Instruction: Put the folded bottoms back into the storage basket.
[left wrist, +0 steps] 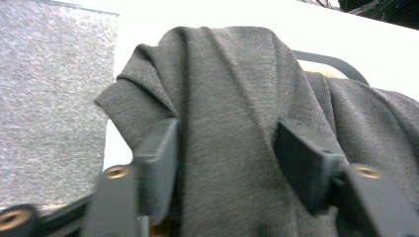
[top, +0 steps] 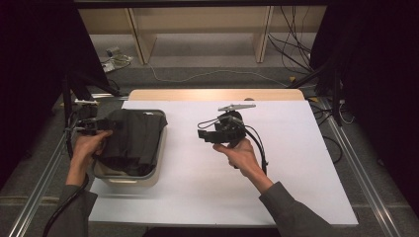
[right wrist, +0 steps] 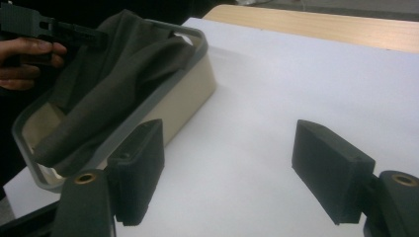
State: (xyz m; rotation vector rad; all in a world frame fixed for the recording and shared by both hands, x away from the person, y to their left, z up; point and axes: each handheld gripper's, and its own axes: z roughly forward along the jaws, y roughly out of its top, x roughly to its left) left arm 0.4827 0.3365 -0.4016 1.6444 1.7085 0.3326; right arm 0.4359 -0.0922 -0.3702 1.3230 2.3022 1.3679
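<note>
Left tool [left wrist: 225,148] clamped on dark cloth [left wrist: 227,89] draped over bin [right wrist: 192,84], right tool [right wrist: 230,173] wide open, empty

left gripper [left wrist: 225,143]: black jaws, brass screw inserts | right gripper [top: 203,134]: black, grey three-cornered plate, black cable | grey sleeves [top: 291,212]

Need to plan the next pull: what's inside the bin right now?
A dark grey cloth fills the bin and drapes over its rim. The left tool straddles a fold of it. Anything beneath the cloth is covered.
</note>
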